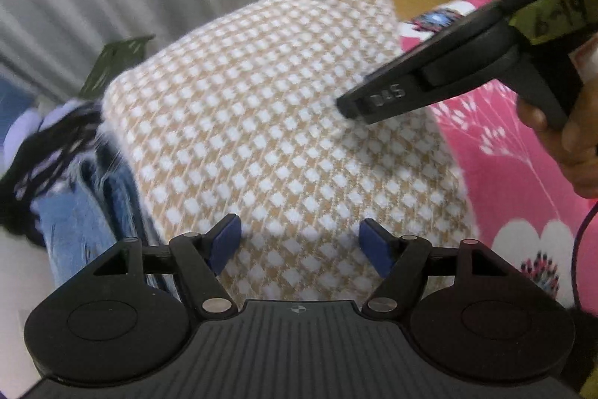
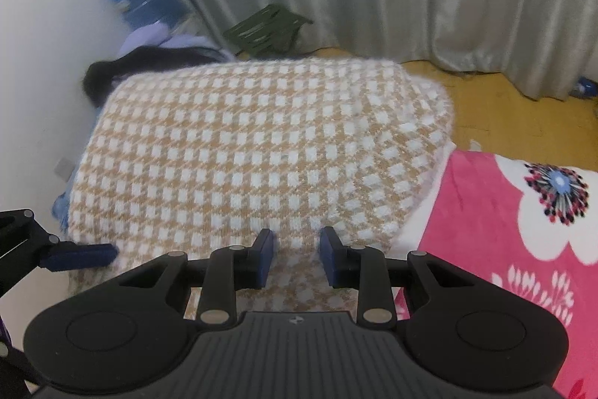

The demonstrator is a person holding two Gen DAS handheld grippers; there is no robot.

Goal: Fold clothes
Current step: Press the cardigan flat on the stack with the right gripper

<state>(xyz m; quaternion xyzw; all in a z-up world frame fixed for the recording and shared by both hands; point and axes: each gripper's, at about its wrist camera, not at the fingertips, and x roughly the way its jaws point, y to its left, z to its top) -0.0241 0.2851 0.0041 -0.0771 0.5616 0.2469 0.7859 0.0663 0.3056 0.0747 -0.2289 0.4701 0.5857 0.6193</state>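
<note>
Sweater (image 1: pixel 261 122) lies folded at twelve o'clock of your left gripper (image 1: pixel 301 243) — jaws wide apart; your right gripper (image 2: pixel 296 257), part-open, seems to straddle its near edge.

Folded sweater (image 2: pixel 258 152) top clear, clothes pile (image 1: pixel 71 174) crowding its left, blanket (image 2: pixel 504 230) free

"6-19" on right tool's (image 1: pixel 351 107) yellow-green label (image 1: pixel 553 19)
</note>
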